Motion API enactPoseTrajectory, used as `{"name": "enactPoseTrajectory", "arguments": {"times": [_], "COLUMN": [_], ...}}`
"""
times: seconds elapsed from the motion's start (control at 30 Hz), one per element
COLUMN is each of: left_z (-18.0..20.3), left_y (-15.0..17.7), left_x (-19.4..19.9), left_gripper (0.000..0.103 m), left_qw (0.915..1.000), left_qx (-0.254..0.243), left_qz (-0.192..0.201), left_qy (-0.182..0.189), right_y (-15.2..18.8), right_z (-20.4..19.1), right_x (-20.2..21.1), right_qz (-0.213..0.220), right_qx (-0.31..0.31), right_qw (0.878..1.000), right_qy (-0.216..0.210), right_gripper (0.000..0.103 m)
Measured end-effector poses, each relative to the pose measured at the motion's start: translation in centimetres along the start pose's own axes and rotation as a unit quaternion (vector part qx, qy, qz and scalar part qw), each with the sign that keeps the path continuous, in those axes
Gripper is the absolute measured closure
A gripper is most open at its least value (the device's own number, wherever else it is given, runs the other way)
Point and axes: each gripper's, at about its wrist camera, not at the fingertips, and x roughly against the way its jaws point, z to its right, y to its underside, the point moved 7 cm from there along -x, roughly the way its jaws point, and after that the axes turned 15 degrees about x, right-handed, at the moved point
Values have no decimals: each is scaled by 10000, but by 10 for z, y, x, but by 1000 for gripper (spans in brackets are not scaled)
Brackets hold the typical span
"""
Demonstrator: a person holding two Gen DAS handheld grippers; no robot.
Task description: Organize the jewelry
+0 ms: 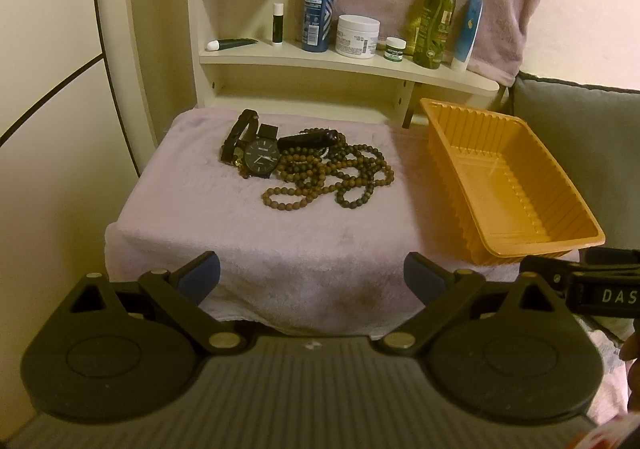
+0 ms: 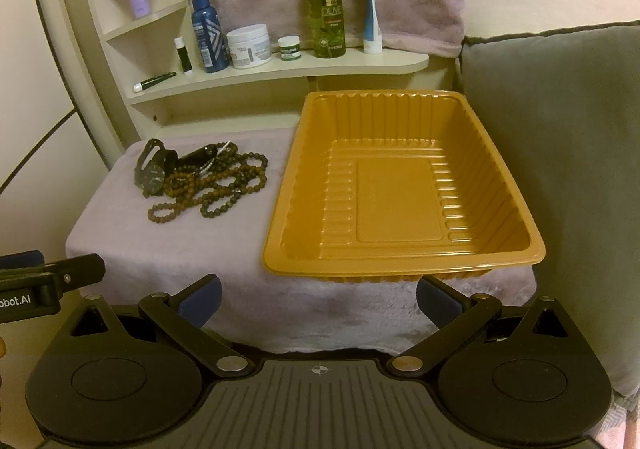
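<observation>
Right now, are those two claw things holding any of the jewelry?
No. The left gripper and the right gripper are both open and empty. The watch and beads lie untouched on the towel, beside the empty tray.

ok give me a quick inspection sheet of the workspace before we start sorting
surface: pale towel draped over the stand, a faint darker patch at its front edge
job's things: black watch, bead necklaces and dark bands heaped together on the towel; orange tray beside the heap, nothing in it
clutter: bottles, jars and tubes on the shelf behind
grippers: left tool open, holding nothing; right tool open, holding nothing; both short of the towel
cables: nothing seen
surroundings: grey cushion right of the tray, cloth hanging behind the shelf
</observation>
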Motion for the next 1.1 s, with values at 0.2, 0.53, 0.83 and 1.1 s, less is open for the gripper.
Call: {"name": "enactPoseTrajectory", "arguments": {"times": [0.2, 0.53, 0.83, 1.1], "left_z": [1, 3, 4, 5], "left_y": [0, 2, 3, 3], "left_x": [0, -1, 0, 0], "left_gripper": [5, 5, 5, 5], "left_qw": [10000, 10000, 10000, 10000], "left_qx": [-11, -21, -30, -34], "left_qz": [1, 11, 3, 5], "left_qy": [1, 35, 38, 39], "right_y": [1, 1, 1, 1], "right_z": [0, 0, -2, -2], "right_x": [0, 0, 0, 0], "right_qz": [3, -2, 14, 13], "right_qx": [2, -2, -5, -6], "right_qw": [10000, 10000, 10000, 10000], "right_qy": [2, 4, 6, 10], "right_gripper": [0, 0, 0, 0]}}
